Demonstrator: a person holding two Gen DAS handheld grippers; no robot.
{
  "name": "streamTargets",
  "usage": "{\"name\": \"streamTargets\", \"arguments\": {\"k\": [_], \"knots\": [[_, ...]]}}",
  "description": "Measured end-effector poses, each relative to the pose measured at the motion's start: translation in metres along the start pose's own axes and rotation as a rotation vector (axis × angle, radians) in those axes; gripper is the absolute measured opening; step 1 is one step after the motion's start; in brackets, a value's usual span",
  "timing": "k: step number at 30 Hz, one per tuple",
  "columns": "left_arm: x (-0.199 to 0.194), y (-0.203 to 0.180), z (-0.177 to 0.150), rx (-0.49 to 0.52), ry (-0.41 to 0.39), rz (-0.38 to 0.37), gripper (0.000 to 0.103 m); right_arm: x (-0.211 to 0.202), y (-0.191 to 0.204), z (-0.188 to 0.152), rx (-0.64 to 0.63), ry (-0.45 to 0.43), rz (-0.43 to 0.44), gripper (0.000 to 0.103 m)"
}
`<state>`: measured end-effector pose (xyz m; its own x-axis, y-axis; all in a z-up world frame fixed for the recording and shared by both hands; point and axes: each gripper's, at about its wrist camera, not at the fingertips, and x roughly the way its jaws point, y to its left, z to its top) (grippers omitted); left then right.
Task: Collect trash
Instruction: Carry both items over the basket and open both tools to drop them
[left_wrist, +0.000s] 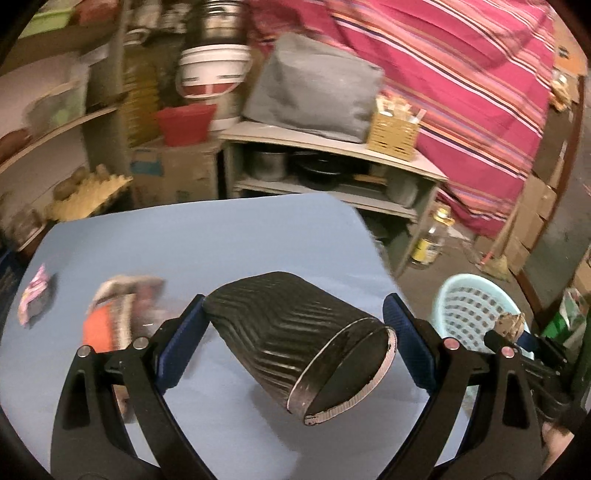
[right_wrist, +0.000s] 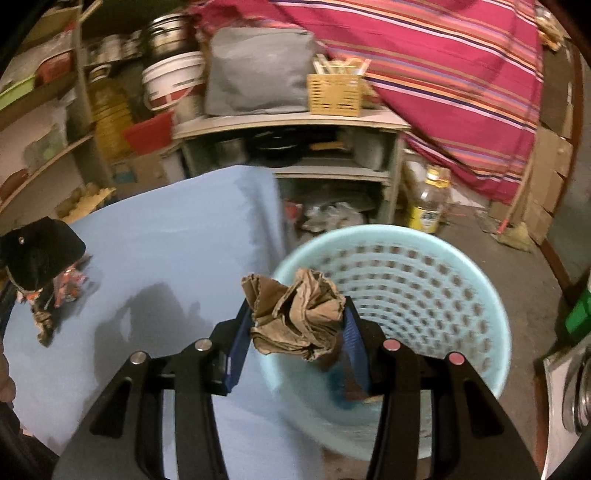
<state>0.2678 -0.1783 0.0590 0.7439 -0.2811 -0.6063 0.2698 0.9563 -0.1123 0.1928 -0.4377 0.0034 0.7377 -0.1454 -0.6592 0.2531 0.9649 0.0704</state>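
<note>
Left wrist view, left to right. We note a small pink-and-white wrapper (left_wrist: 35, 295) lying at the left edge of the blue table (left_wrist: 207, 236). Just right of it sits a blurred orange-and-white packet (left_wrist: 118, 314), partly behind the left finger of the left gripper (left_wrist: 293, 326). That gripper's jaws are clenched on a black ribbed cup (left_wrist: 295, 339), held crosswise above the table, its oval bottom turned toward the camera. Further right, beyond the table edge, we see the pale blue perforated basket (left_wrist: 472, 310) on the floor; we cannot make out its contents from this view. In front of it the right gripper (left_wrist: 513, 328) shows side-on, carrying a brown wad.

Right wrist view, left to right. At the far left a crumpled orange-patterned wrapper (right_wrist: 62, 291) lies on the table (right_wrist: 177, 229), partly under a black gripper part. At centre the right gripper (right_wrist: 297, 325) has its jaws closed part-way, grasping a crumpled brown paper ball (right_wrist: 295, 314), which hangs at the near left rim of the basket (right_wrist: 461, 266), over the gap between table and basket. Inside the basket, low at the near side, we record a blue scrap (right_wrist: 340, 387) and something brown beside it, both blurred. Behind the basket a clear bottle with a yellow label (right_wrist: 428, 203) stands on the floor.
</note>
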Motion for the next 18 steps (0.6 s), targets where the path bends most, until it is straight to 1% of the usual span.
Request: {"name": "streamTargets", "arguments": {"k": [4,8,10,12,14,18], "knots": [[0.009,-0.044,0.000,0.043,0.004,-0.054,0.091,-0.002,-0.038,0.000,0.036,-0.006,-0.061,0.047],[0.017,-0.082,-0.002,0.085,0.006,-0.093,0.091,-0.005,-0.070,0.002,0.085,-0.017,-0.098,0.047],[0.021,-0.097,-0.003,0.096,0.010,-0.115,0.091,-0.006,-0.086,0.003,0.115,-0.031,-0.106,0.047],[0.025,-0.111,-0.006,0.109,0.014,-0.133,0.091,-0.006,-0.096,0.004,0.127,-0.049,-0.100,0.047],[0.030,-0.127,-0.009,0.122,0.018,-0.157,0.091,-0.007,-0.103,0.004,0.131,-0.064,-0.111,0.047],[0.034,-0.154,-0.014,0.149,0.009,-0.191,0.091,-0.002,-0.118,0.003,0.170,-0.068,-0.110,0.047]]}}
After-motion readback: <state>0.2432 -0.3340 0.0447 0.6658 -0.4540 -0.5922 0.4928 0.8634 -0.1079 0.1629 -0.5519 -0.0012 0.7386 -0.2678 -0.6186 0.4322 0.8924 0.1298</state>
